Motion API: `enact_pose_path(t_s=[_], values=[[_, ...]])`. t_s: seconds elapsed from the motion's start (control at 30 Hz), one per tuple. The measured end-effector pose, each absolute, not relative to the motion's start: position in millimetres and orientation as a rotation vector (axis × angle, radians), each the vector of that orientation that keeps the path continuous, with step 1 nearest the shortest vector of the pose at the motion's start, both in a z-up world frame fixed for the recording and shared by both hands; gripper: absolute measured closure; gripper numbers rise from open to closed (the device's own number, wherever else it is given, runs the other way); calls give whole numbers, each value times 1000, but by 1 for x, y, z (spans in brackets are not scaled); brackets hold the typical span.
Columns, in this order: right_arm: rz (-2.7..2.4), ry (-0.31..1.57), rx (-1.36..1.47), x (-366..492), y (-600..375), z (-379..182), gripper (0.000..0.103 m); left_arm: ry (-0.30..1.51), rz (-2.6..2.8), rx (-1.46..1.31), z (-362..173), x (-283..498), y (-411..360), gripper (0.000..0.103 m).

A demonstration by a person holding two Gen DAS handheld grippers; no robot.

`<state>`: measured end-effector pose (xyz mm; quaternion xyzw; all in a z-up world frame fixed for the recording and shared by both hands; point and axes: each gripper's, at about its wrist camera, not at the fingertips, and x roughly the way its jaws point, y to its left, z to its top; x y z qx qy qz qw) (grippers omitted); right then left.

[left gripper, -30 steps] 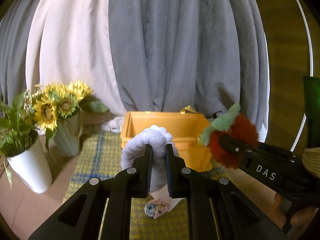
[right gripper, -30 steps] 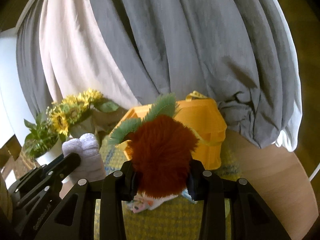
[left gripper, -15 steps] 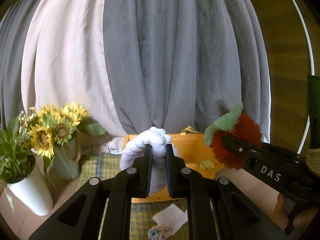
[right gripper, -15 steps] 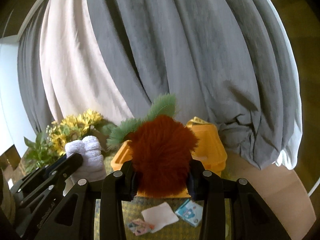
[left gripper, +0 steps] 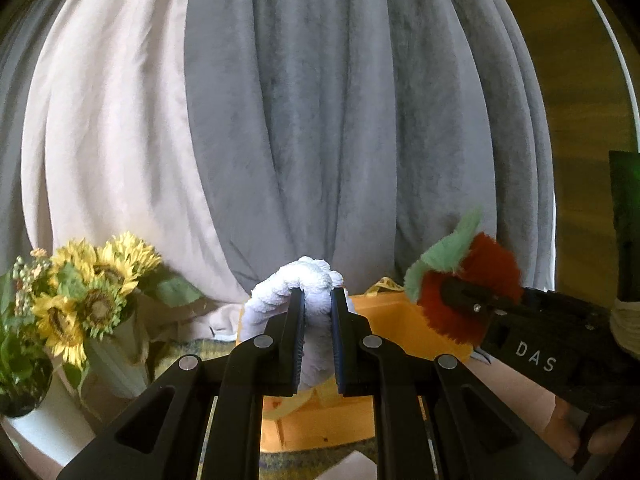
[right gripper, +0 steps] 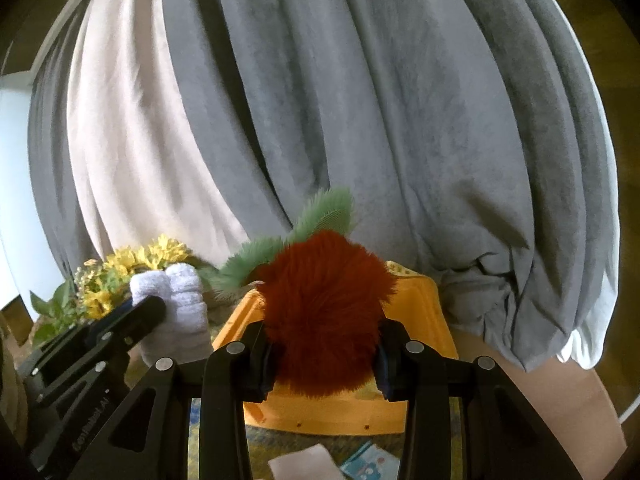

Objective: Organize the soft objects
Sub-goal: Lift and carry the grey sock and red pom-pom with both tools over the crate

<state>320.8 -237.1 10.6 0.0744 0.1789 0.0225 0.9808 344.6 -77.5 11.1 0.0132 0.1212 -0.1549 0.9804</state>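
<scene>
Left wrist view: our left gripper (left gripper: 317, 304) is clamped on a white towel (left gripper: 294, 280), held above the yellow bin (left gripper: 404, 328). Right gripper (right gripper: 322, 354) squeezes a red plush (right gripper: 324, 304) w/ green leaves, also over the bin. Both look light, squashy & non-fragile; we judge mid-body pinches best, since fluff may slip.
</scene>
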Motion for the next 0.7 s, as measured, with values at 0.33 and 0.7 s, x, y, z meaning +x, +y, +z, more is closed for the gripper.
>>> enact_pose_path(t_s=[0.33, 0.7], values=[[34, 460, 102, 377, -245, 5, 63, 278, -312, 69, 9, 394, -92, 89], [45, 659, 57, 444, -251, -26, 63, 464, -350, 102, -26, 463, -108, 89]])
